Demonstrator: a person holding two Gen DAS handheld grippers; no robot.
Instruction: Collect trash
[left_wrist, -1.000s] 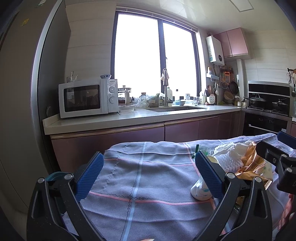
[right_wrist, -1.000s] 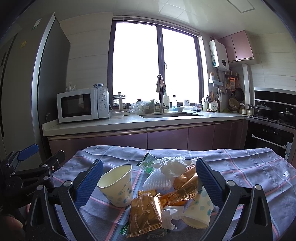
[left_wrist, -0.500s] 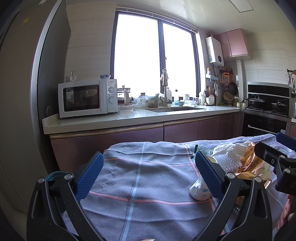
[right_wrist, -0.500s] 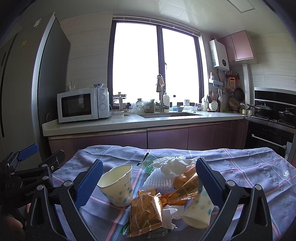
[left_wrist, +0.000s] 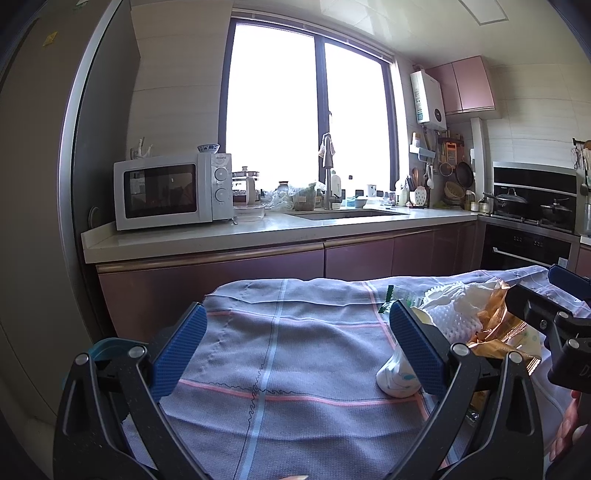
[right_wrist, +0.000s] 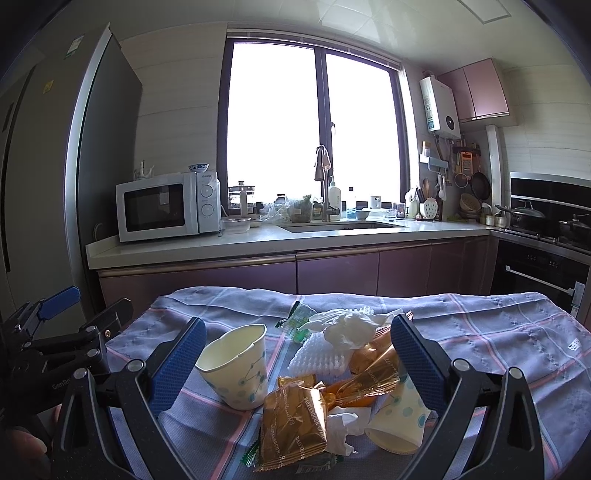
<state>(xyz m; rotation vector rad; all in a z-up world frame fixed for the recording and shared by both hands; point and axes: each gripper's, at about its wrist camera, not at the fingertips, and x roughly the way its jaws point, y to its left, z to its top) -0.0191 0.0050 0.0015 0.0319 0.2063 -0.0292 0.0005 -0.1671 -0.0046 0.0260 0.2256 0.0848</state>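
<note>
Left claw (left_wrist: 297, 347): seen from its own camera, lower part of the frame. Two black arms end in blue ribbed pads (left_wrist: 181, 352), set wide apart; nothing held between them. The same claw appears at the left edge of the right wrist view (right_wrist: 86, 308), fingers pointing up and to the right, spread.

Right claw (right_wrist: 298, 360): lower part of its own frame. Blue pads (right_wrist: 419, 360) wide apart, gripping nothing. Also visible at the right edge of the left wrist view (left_wrist: 543, 291).

Hand (left_wrist: 570, 424): skin at lower right of left wrist view, beneath the right claw.
</note>
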